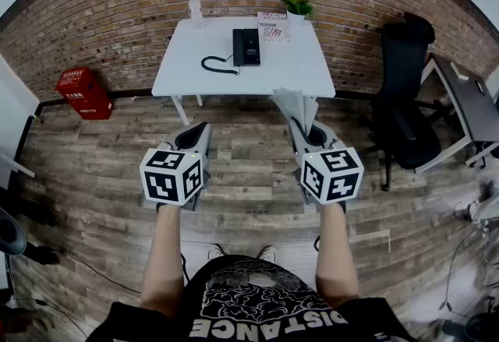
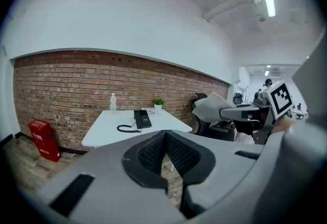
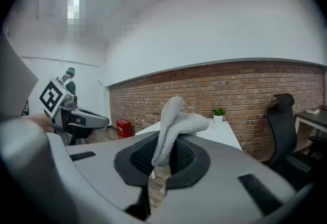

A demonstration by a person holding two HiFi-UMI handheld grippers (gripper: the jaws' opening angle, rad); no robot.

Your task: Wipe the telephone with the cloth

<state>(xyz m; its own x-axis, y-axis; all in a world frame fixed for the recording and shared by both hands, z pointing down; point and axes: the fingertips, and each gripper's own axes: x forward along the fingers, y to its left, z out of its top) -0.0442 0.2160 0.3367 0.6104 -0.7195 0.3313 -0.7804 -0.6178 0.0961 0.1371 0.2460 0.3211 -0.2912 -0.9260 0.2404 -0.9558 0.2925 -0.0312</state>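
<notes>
At the far left a red box (image 1: pixel 81 91) stands against the brick wall, well away from the work. The left hand-held gripper (image 1: pixel 201 132) is held out over the wooden floor with its jaws together and nothing between them. Beyond it is the white desk (image 1: pixel 183 72), which carries a water bottle (image 1: pixel 195 5) at its back edge, the black telephone (image 1: pixel 246 46) near the middle with its coiled cord (image 1: pixel 219 65) trailing to the left, some papers (image 1: pixel 273 26) and a small potted plant (image 1: pixel 298 7). To the right, the right hand-held gripper (image 1: pixel 302 128) is clamped on the grey cloth (image 1: pixel 296 104), which sticks up and flops forward past the jaws. A black office chair (image 1: pixel 405 91) stands further right. The person is well apart from the desk, so this reads as the approach: the cloth is in hand and wiping has not begun. The next move probably calls for stepping up to the desk and lowering the cloth onto the telephone, perhaps with the left one steadying it.
</notes>
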